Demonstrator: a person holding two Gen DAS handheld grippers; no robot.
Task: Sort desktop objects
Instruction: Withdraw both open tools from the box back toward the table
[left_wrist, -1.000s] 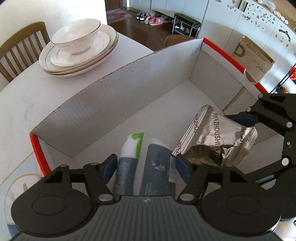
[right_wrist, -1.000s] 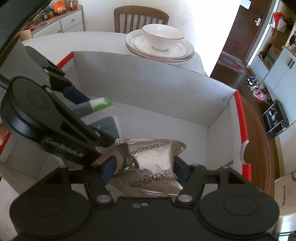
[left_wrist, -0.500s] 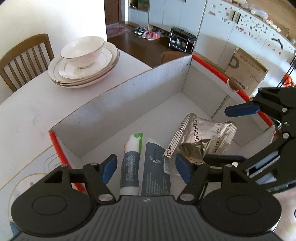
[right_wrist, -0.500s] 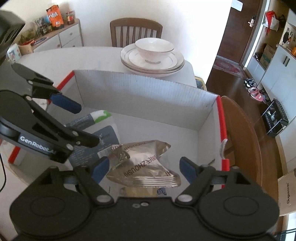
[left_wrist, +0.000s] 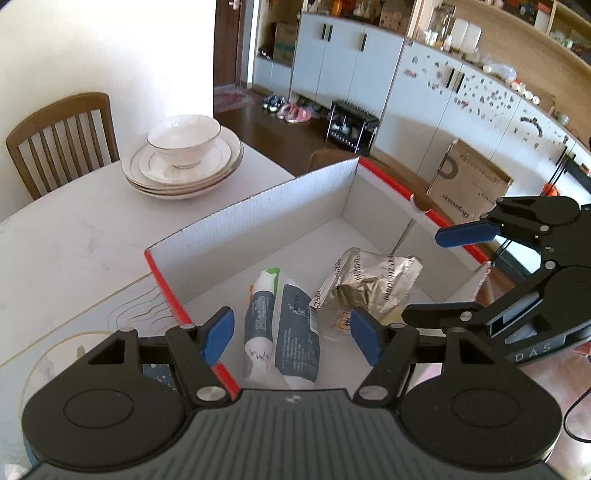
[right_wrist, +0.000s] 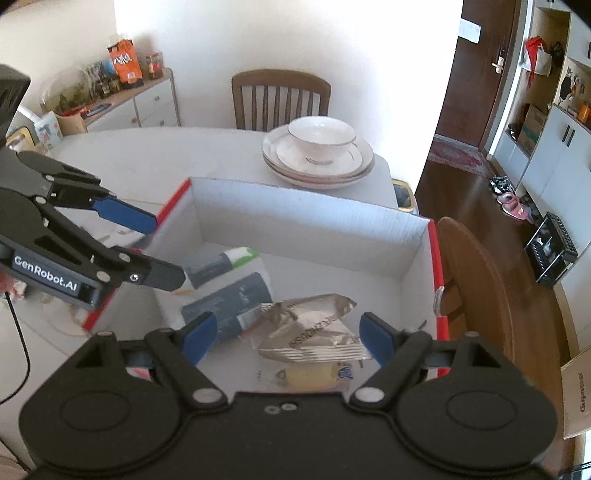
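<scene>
A white cardboard box with red edges (left_wrist: 258, 221) (right_wrist: 295, 225) stands on the table. Inside lie a silver foil snack bag (left_wrist: 369, 280) (right_wrist: 314, 328), two grey-and-white soft packs (left_wrist: 280, 325) (right_wrist: 225, 295) and a small yellow packet (right_wrist: 314, 376) under the foil bag. My left gripper (left_wrist: 291, 334) is open and empty, above the box's near left corner. My right gripper (right_wrist: 284, 334) is open and empty, above the foil bag. Each gripper shows in the other's view: the right gripper (left_wrist: 461, 273) and the left gripper (right_wrist: 147, 247).
A bowl on stacked plates (left_wrist: 184, 155) (right_wrist: 321, 151) sits on the white table (left_wrist: 74, 236) beyond the box. A wooden chair (left_wrist: 59, 136) stands behind the table. Another chair back (right_wrist: 476, 280) is close to the box's right side. A cable (right_wrist: 18, 339) hangs at left.
Both grippers have risen and pulled back from the box. The right gripper has let go of the foil bag, which now lies in the box. The left jaws stayed open.
</scene>
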